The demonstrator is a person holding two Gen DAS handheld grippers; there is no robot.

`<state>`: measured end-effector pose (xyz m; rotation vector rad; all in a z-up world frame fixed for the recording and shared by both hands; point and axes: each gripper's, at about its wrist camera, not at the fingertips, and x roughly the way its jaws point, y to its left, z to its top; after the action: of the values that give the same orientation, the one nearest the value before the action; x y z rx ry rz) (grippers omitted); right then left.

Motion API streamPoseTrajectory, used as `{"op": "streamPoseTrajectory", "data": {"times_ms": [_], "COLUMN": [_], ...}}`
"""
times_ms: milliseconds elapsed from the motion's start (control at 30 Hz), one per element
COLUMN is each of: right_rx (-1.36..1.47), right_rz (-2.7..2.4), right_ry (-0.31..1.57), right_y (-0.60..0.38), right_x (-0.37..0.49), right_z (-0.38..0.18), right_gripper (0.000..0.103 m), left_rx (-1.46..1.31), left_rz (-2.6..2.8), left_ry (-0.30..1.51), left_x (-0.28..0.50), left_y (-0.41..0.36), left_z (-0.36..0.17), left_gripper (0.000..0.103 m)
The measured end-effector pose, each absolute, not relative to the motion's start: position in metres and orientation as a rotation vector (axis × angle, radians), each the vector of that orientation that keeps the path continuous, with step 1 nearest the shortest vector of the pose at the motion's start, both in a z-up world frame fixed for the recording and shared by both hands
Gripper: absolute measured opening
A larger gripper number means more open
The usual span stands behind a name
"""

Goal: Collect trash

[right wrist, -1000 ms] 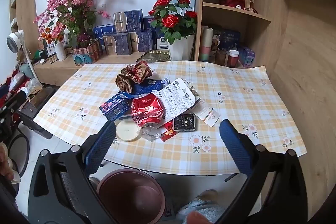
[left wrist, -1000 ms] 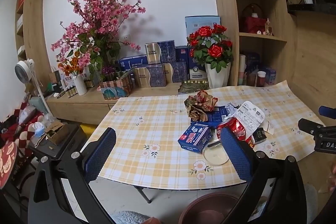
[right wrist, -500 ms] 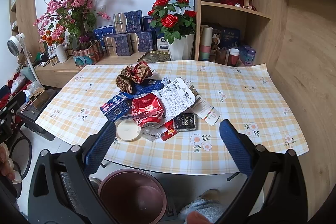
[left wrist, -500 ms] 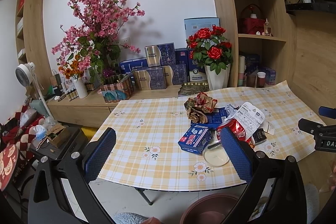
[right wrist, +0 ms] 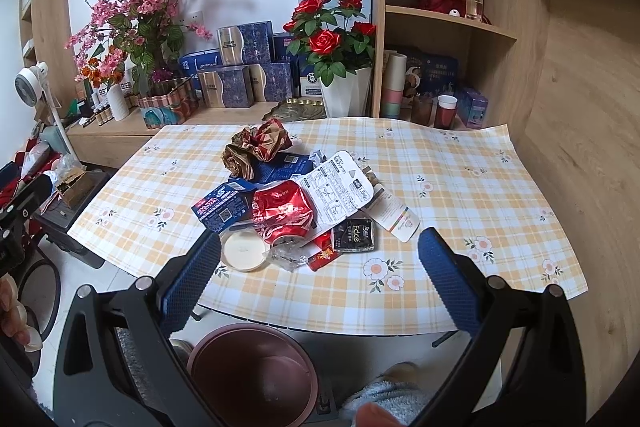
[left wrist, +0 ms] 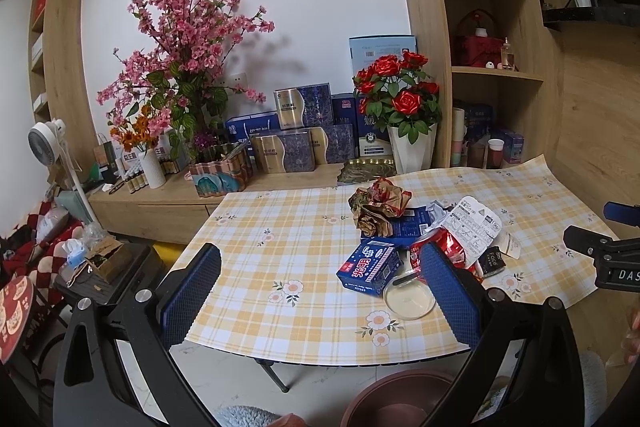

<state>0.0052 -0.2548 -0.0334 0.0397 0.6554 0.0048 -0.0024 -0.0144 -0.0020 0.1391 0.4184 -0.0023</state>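
1. Left gripper [left wrist: 320,293] spread wide, nothing between the blue pads, hanging off the near edge of the desk [left wrist: 280,227]. Sits a bit higher and further back than a second ago, so more wall and shelf in the left wrist view now.
2. Right gripper [right wrist: 319,279] also wide open and empty, just short of the desk's near edge. Barely shifted from a second ago, pile maybe a touch closer.
3. Trash pile all in the middle of the desk, untouched, same layout as before:
   - crumpled gold-red foil wrapper [right wrist: 258,145] at the far end of the pile
   - flat dark blue packet [right wrist: 280,167] right behind the can, partly under the foil
   - blue box [right wrist: 222,207] left of the can, touching it
   - crushed red can [right wrist: 282,211] dead centre
   - white printed lid sheet [right wrist: 340,187] leaning over the can's right side
   - round cream lid [right wrist: 244,251] nearest the desk edge, in front of the box
   - clear plastic scrap [right wrist: 290,257] and small red wrapper [right wrist: 324,255] in front of the can
   - black sachet [right wrist: 354,235] right of the can
   - white paper slip [right wrist: 394,215] just beyond the sachet
4. Brown bin [right wrist: 252,375] on the floor, directly below the desk's near edge, under the right gripper. Looks empty as far as visible.
5. Fuzzy slipper [right wrist: 384,399] on the floor right of the bin.
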Motion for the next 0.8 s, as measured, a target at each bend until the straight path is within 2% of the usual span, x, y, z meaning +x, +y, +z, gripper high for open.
{"op": "streamPoseTrajectory", "data": {"times_ms": [800], "right_rx": [0.005], "right_rz": [0.005], "right_ry": [0.651], "right_y": [-0.2448], "right_x": [0.0050], "right_z": [-0.0307], "right_gripper": [0.097], "left_rx": [0.114], "left_rz": [-0.007], "left_ry": [0.414], "left_x": [-0.0022], "left_y": [-0.0101], "left_z": [-0.0027], "left_gripper": [0.098]}}
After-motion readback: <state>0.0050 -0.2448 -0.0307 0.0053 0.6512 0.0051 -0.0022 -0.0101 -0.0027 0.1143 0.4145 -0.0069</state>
